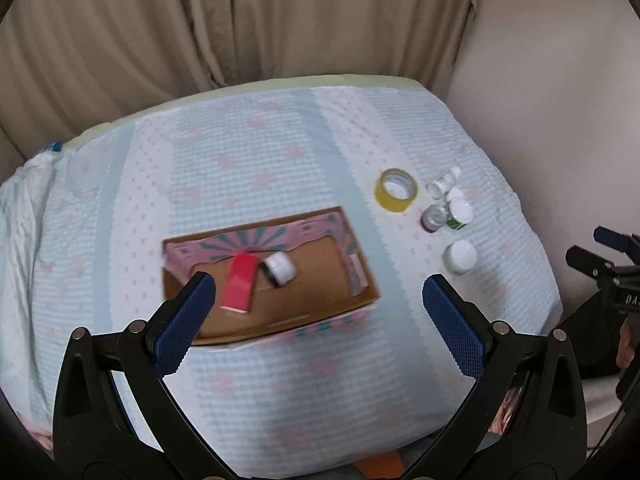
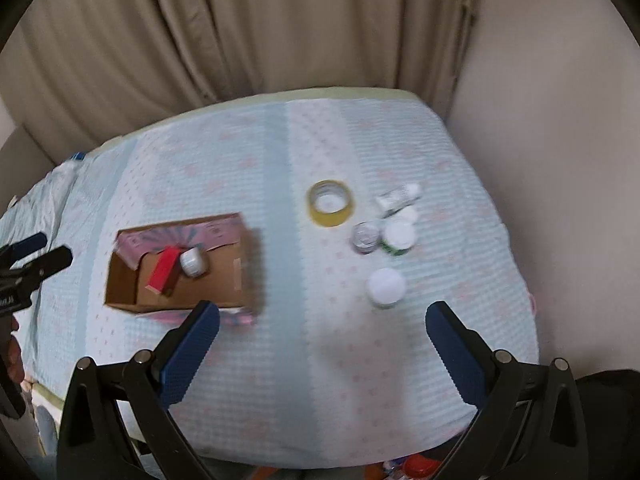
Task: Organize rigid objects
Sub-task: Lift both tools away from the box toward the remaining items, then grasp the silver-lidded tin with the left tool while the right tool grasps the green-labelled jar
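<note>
Both wrist views overlook the same bed (image 1: 280,152).

Beige curtain (image 1: 160,32) hanging in folds along the far side. Plain pale wall (image 1: 560,100) to the right. Pale blue quilted cover (image 1: 260,152) with faint pink motifs spread over a surface. Something orange (image 1: 380,464) at the near edge below, possibly a floor item, too cropped to identify.
</note>
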A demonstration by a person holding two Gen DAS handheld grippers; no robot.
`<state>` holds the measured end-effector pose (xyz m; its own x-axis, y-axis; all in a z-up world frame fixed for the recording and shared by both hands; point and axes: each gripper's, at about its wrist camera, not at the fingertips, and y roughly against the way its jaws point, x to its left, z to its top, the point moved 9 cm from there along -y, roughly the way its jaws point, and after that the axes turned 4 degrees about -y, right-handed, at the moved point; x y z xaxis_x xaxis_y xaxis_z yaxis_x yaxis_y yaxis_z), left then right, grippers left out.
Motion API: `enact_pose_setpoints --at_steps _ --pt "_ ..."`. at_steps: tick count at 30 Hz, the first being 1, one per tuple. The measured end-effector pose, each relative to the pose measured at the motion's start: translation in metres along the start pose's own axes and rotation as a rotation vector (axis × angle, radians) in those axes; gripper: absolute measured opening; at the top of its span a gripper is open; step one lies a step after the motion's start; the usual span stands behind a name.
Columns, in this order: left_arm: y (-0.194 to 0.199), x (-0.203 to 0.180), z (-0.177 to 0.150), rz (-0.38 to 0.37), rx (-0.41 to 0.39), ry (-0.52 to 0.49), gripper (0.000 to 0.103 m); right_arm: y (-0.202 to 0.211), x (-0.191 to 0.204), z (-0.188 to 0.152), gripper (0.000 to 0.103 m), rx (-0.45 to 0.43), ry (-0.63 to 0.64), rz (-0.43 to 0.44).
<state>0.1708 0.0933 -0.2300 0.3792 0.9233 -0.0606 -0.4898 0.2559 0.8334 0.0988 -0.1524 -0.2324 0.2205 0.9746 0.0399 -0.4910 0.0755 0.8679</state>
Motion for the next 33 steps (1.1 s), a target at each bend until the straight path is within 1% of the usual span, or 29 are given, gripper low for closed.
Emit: enact_pose_setpoints --at_steps 3,7,9,10,14,18,22,24,26,30,33 --pt "-0.01 -0.04 0.008 -0.02 -0.001 0.018 0.103 -0.002 -0.03 0.01 0.103 -0.015 0.013 0.0" --pt "-0.033 -0.096 0.021 -0.03 0.001 0.03 0.103 -0.016 -0.069 0.025 0.103 -0.022 0.085 0.006" --pt "-0.053 -0.125 0.029 -0.033 0.008 0.024 0.103 -0.03 -0.088 0.033 0.103 -0.016 0.145 0.001" --pt "-0.06 -0.133 0.031 -0.035 0.012 0.022 0.103 -0.035 -0.093 0.035 0.103 -0.012 0.162 0.006" --pt "-0.104 -0.176 0.04 -0.048 0.055 -0.012 0.103 -0.064 -0.118 0.049 0.103 0.012 0.233 0.038" --pt "-0.138 -0.202 0.045 -0.053 0.101 -0.069 0.103 -0.094 -0.133 0.057 0.103 0.033 0.261 0.075" --pt "-0.175 -0.228 0.049 -0.102 0.137 -0.142 0.103 -0.127 -0.141 0.066 0.103 0.043 0.296 0.13" --pt "-0.202 -0.239 0.051 -0.117 0.159 -0.193 0.103 -0.142 -0.145 0.069 0.103 0.046 0.317 0.145" --pt "-0.226 -0.243 0.052 -0.111 0.175 -0.22 0.103 -0.16 -0.147 0.072 0.103 0.048 0.353 0.152" --pt "-0.273 -0.25 0.048 -0.138 0.207 -0.256 0.102 -0.203 -0.148 0.069 0.103 0.084 0.409 0.175" --pt "-0.308 -0.251 0.043 -0.144 0.231 -0.301 0.099 -0.233 -0.146 0.063 0.103 0.114 0.465 0.189"
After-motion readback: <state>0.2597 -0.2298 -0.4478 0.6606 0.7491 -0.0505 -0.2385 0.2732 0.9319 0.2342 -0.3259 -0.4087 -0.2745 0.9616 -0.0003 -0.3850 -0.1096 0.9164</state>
